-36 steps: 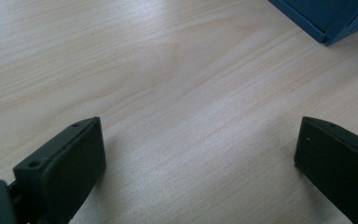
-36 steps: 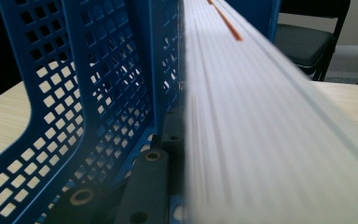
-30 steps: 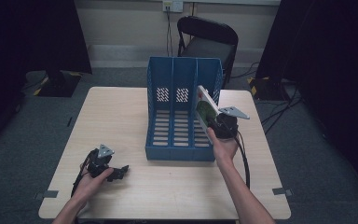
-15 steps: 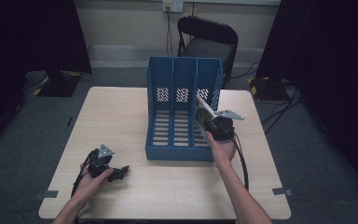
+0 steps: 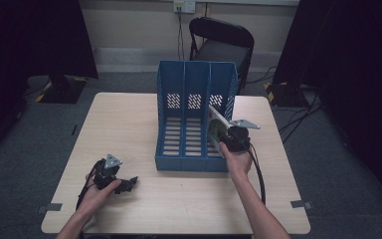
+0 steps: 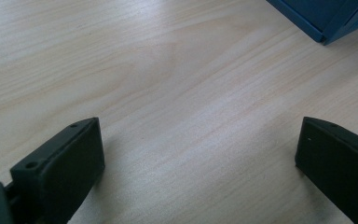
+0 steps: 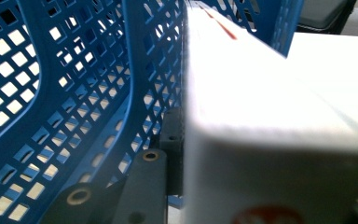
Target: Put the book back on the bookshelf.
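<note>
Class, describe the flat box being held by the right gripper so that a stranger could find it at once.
Start at the blue three-slot file holder in the middle of the wooden table. At its right-hand slot, the right gripper grips a flat white box with green on its face, tilted. It is the one pale thing against blue plastic.

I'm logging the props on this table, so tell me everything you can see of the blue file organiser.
The blue file organiser looks like moulded plastic: three side-by-side compartments with tall perforated back walls, slatted floors and low fronts. It stands upright near the middle of the wooden table, open fronts toward the person. The right gripper holds a white box at its rightmost compartment; up close the box lies alongside a perforated wall. The other two compartments look empty.
</note>
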A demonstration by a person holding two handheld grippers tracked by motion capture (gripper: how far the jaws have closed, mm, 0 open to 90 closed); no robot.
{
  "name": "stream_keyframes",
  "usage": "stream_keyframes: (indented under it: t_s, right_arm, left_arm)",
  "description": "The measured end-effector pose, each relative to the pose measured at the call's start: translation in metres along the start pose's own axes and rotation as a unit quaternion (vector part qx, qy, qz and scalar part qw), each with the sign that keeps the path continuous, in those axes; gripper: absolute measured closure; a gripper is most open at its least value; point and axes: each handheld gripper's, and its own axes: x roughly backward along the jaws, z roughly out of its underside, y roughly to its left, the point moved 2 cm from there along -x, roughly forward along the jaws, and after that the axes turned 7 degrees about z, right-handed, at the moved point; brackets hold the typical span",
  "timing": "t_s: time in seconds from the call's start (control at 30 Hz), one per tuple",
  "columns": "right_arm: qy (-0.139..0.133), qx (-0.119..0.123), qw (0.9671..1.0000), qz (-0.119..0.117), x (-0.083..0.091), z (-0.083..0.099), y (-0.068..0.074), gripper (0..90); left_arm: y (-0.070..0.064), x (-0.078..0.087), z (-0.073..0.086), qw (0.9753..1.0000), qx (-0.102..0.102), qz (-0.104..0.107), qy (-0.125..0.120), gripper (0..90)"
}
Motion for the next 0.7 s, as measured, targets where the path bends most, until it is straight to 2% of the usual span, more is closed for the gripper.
stream_keyframes:
  t_s: [0.37, 0.7]
  right_arm:
    - [0.008, 0.009, 0.9999, -0.002, 0.005, 0.008, 0.0, 74.8]
    - [-0.004, 0.011, 0.9999, -0.007, 0.012, 0.01, 0.001, 72.5]
  left_arm:
    - [0.0, 0.0, 0.0, 1.0, -0.001, 0.001, 0.001, 0.0]
    - [0.0, 0.0, 0.0, 1.0, -0.001, 0.001, 0.001, 0.0]
